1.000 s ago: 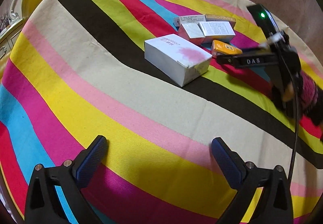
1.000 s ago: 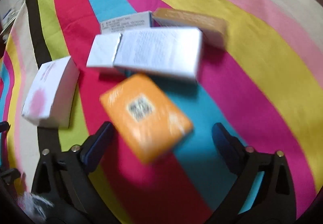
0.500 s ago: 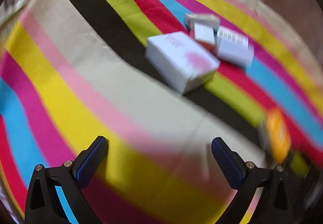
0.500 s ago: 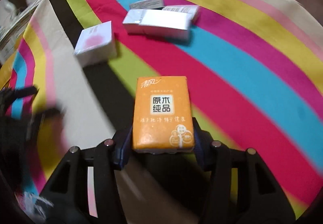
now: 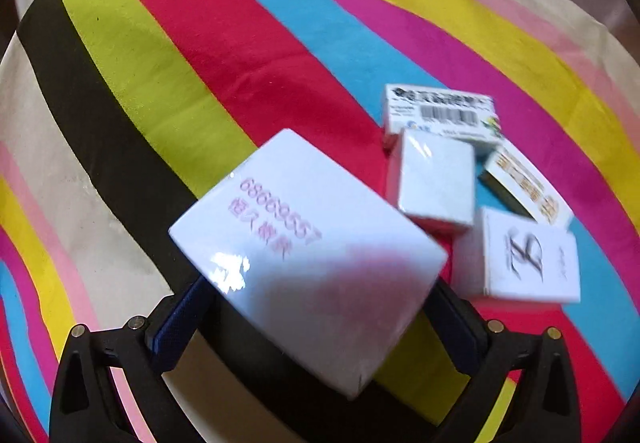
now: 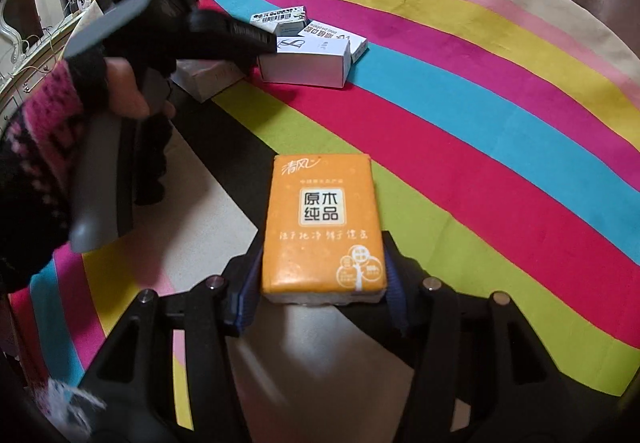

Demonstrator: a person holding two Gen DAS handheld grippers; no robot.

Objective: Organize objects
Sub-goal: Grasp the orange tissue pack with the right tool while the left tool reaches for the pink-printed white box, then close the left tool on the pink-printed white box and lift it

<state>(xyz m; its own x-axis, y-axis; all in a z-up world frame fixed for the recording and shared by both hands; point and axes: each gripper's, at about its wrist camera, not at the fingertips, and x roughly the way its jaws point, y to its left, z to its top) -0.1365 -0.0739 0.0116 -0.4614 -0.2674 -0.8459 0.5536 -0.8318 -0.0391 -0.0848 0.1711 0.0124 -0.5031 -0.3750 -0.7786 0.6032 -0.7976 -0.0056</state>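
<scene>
A: In the left wrist view we are seeing our left gripper (image 5: 316,327) pinching the glossy white box (image 5: 308,255) above the striped cloth (image 5: 200,43), just beside four small cartons (image 5: 436,179).

B: The right wrist view alone is showing our right gripper (image 6: 320,279) squeezing the soft orange tissue pack (image 6: 323,223).
</scene>
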